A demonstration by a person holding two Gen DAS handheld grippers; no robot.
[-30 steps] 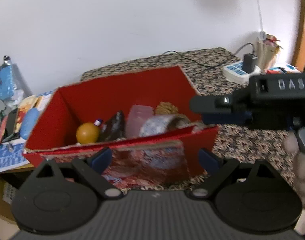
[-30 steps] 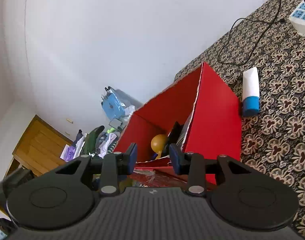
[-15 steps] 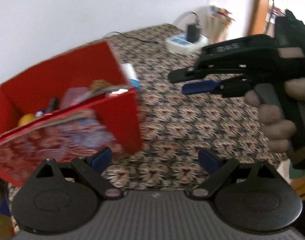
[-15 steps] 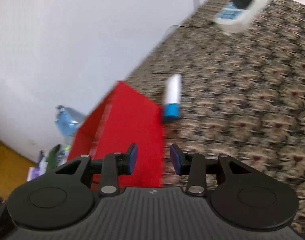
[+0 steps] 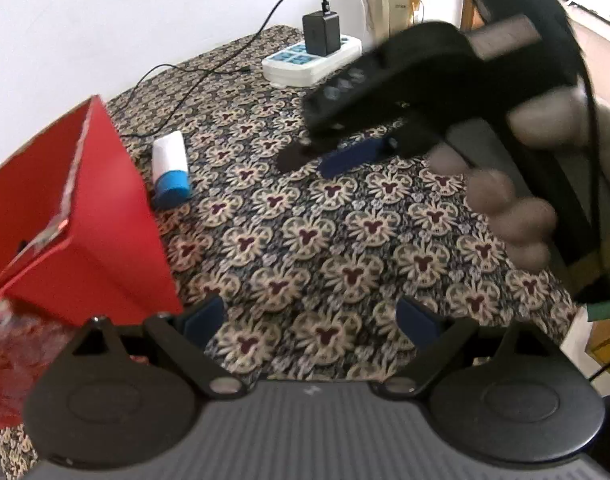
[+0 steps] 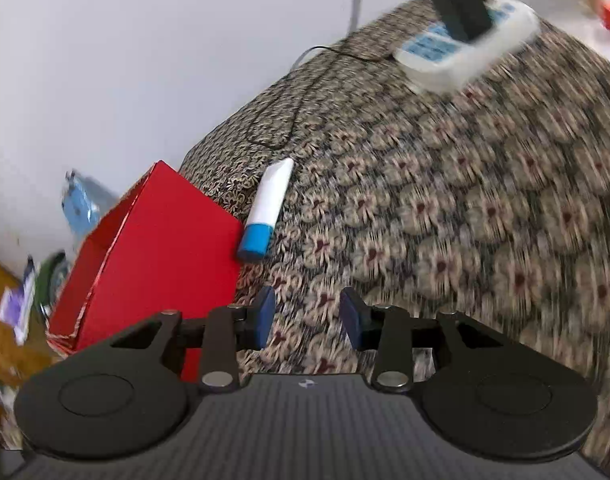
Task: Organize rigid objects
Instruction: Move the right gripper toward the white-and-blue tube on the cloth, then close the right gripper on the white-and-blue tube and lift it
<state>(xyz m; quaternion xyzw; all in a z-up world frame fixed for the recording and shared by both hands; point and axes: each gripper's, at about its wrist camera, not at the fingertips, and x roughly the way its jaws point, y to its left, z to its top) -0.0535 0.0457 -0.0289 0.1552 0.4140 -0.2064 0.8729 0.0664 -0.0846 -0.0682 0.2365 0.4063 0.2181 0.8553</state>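
**Tube beside the box, risk of a push**

Patterned cloth covers the worktop [image 5: 345, 240]. Red box [image 6: 157, 256] stands at its left; the white and blue tube [image 6: 267, 212] lies just beside it. Right tongs [image 6: 307, 316] are narrow and empty, left tongs [image 5: 311, 320] wide and empty. A fast approach may roll the tube against the box.

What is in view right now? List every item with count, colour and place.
box: 1, red, open top, left end of the table
tube: 1, white with blue cap, lying beside the box
power strip: 1, white and blue, far end of the table
charger: 1, black, plugged into the power strip
cable: 1, black, trailing across the cloth
tablecloth: 1, dark floral pattern, covering the table
left tongs: 1, black with blue pads, open, empty
right tongs: 1, black with blue pads, open, empty
hand: 1, gripping the right tongs' handle
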